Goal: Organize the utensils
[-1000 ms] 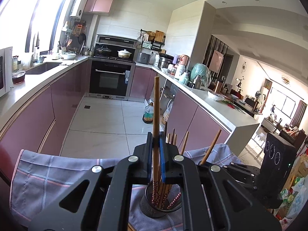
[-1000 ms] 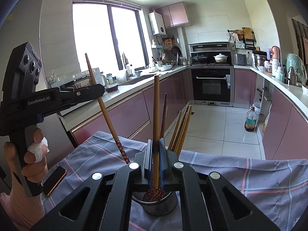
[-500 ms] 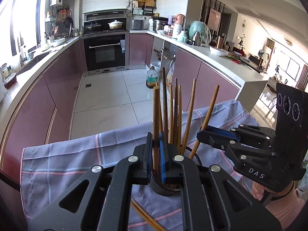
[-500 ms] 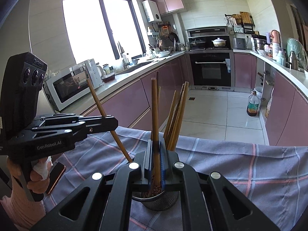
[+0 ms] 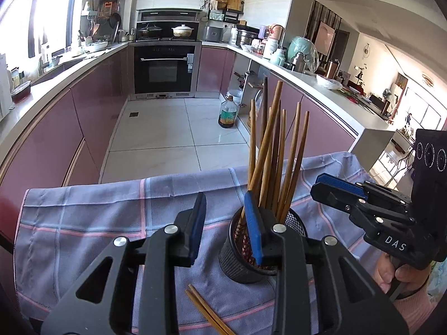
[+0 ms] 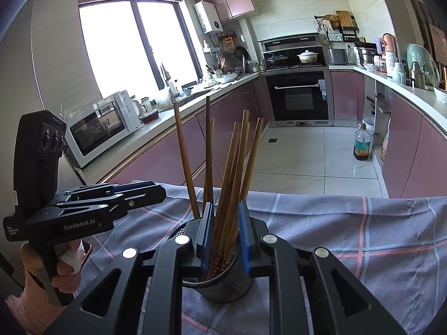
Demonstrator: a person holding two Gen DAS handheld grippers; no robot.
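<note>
Wooden chopsticks (image 6: pixel 229 173) in mesh holder (image 5: pixel 237 259) (base behind right tool (image 6: pixel 225 233)).

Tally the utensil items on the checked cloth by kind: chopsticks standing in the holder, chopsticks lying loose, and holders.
Standing chopsticks: 7
Loose chopsticks: 2
Mesh holder: 1
Total: 10

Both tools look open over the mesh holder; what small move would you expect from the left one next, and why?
Probably lower the left tool toward the two loose chopsticks lying on the checked cloth in front of the mesh holder. Its jaws stand open and empty, the other chopsticks already stand in the holder, and the right tool is open too.
</note>
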